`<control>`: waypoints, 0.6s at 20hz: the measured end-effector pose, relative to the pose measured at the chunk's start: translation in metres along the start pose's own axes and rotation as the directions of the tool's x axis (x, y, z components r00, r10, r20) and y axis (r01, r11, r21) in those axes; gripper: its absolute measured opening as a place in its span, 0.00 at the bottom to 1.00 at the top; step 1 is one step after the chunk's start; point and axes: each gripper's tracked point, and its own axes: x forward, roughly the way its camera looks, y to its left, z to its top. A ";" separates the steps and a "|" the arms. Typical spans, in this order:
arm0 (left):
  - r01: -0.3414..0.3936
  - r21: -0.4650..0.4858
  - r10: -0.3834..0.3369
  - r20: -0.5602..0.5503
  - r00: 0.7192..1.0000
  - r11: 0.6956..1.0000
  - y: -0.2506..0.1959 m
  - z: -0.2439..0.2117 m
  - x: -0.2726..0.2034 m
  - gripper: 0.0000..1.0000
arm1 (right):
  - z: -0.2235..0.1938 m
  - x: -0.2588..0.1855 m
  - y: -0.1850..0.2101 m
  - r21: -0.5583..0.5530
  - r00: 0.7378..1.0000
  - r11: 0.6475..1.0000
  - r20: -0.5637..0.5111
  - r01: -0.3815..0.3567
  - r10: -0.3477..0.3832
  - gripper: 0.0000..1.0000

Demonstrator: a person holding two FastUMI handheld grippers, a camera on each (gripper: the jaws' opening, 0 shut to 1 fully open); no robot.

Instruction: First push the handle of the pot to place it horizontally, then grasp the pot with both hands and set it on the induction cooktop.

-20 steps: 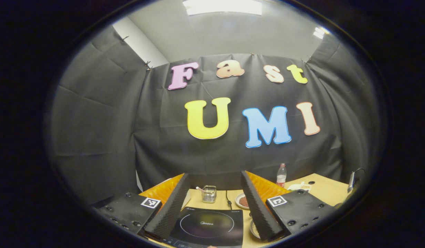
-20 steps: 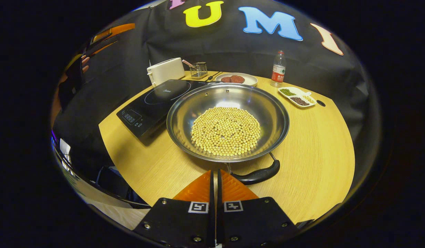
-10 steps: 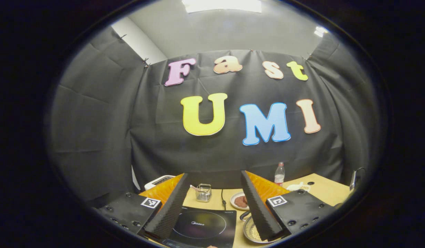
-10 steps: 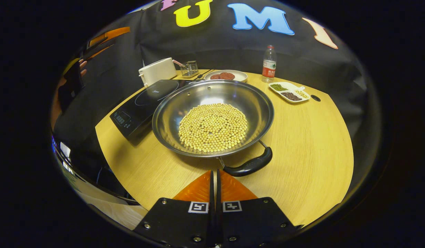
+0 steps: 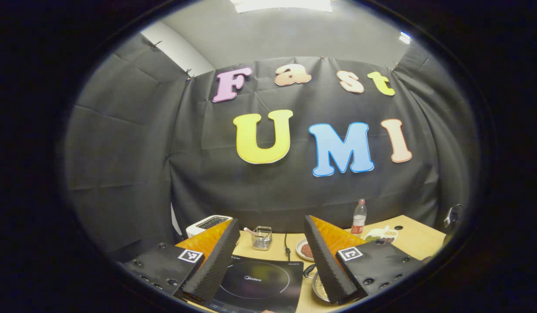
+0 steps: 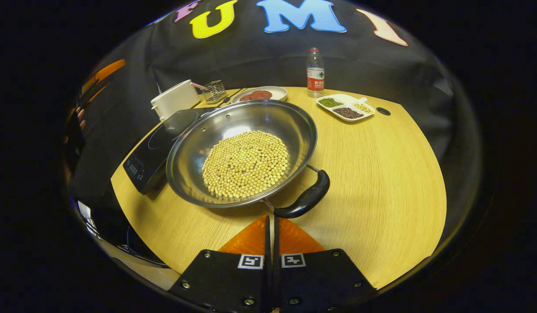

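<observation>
Pot: a wide steel pot (image 6: 242, 152) stands on the wooden table (image 6: 381, 174), its bowl holding a round bed of pale beans (image 6: 245, 163); in the left gripper view a sliver of its rim (image 5: 317, 287) shows low down, beside the right-hand finger.
Handle: the dark loop handle (image 6: 305, 200) sticks out from the pot's near rim, slanting up to the right in the right gripper view; its lower end lies just ahead of the right gripper's tips, whether touching cannot be told.
Right gripper: the right gripper (image 6: 271, 219) has its fingers pressed together with nothing between them; it points at the near rim of the pot, the handle just beyond and slightly right of the tips.
Left gripper: the left gripper (image 5: 271, 224) is spread wide and empty; it is raised above the table, the cooktop seen between its fingers.
Cooktop: the black induction cooktop (image 6: 157, 141) sits just beside the pot on its left; the pot's rim overlaps its edge in the right gripper view; its glass top (image 5: 259, 282) is bare.
Behind: a white toaster (image 6: 175, 99); a wire holder (image 6: 215, 90); a plate (image 6: 259, 94); a bottle (image 6: 315, 73); a divided dish (image 6: 345, 107).
</observation>
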 end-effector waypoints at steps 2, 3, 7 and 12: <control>-0.003 0.006 0.003 -0.009 1.000 1.000 0.002 -0.004 0.000 0.97 | 0.008 0.005 -0.006 0.047 1.000 0.999 0.003 0.011 -0.011 0.01; -0.004 0.008 0.004 -0.015 1.000 1.000 0.003 -0.007 -0.001 0.97 | 0.011 0.007 -0.009 0.067 1.000 0.998 0.007 0.018 -0.019 0.01; -0.008 0.015 0.008 -0.044 0.999 1.000 0.007 -0.018 -0.003 0.95 | 0.027 0.014 -0.016 0.127 0.999 0.991 0.026 0.031 -0.034 0.01; -0.016 0.019 0.018 -0.075 0.997 1.000 0.014 -0.031 -0.009 0.97 | 0.046 0.025 -0.028 0.188 0.997 0.981 0.048 0.055 -0.065 0.01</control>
